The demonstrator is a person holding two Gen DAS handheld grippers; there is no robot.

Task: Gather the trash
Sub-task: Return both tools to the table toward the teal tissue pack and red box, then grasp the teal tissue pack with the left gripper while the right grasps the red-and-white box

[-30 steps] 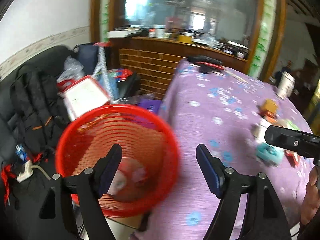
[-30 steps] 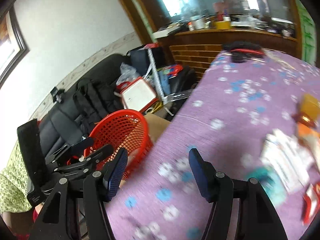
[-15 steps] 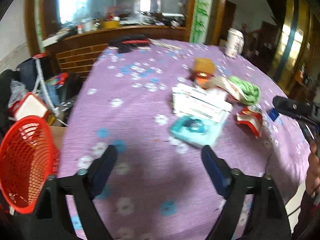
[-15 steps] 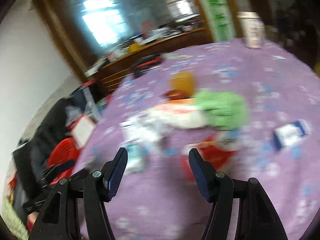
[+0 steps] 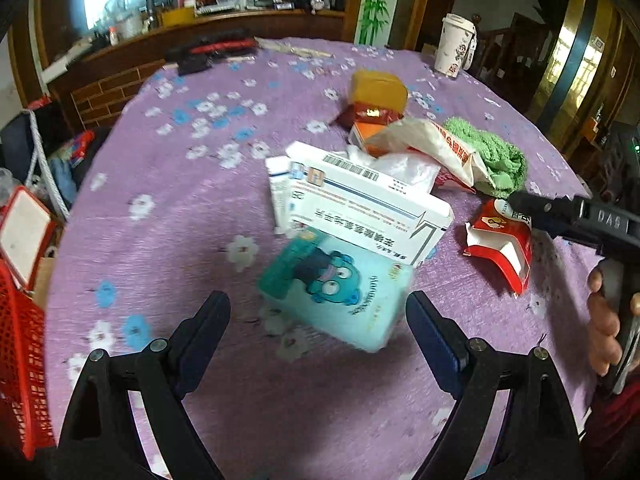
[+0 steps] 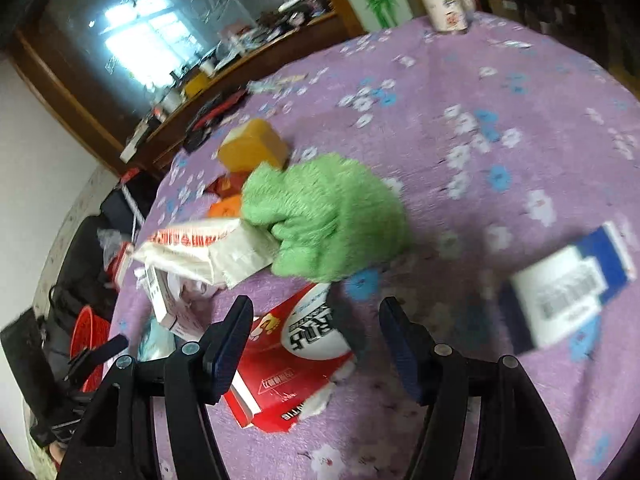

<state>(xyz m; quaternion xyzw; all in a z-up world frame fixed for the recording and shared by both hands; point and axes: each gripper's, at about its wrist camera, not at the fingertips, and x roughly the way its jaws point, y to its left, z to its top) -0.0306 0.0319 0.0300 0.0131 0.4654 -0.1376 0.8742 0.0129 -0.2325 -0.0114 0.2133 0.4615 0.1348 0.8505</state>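
Left wrist view: the left gripper (image 5: 318,316) is hanging at the bottom of the frame, its jaws spread wide and having just been opening, with nothing pinched. Just above them, at lower centre, a teal tissue pack (image 5: 336,292) printed with a blue cartoon face is lying on the worktop (image 5: 168,184), which is wearing a purple flowered cloth. A white carton (image 5: 368,208) with a barcode is leaning over the pack's far edge. Toward the upper right, a crumpled white bag (image 5: 432,148) and a green fuzzy cloth (image 5: 492,160) are lying together, with an orange box (image 5: 378,88) beyond them. At right, a torn red wrapper (image 5: 500,240) is lying open. A red basket (image 5: 20,360) is showing at the lower left edge.

Right wrist view: the right gripper (image 6: 316,336) is sitting at the bottom centre, jaws spread and holding nothing. The red wrapper (image 6: 292,364), with white panels and dark lettering, is lying partly between and below them. The green cloth (image 6: 328,216) is filling the centre, and a blurred blue-and-white box (image 6: 568,292) is lying at right.
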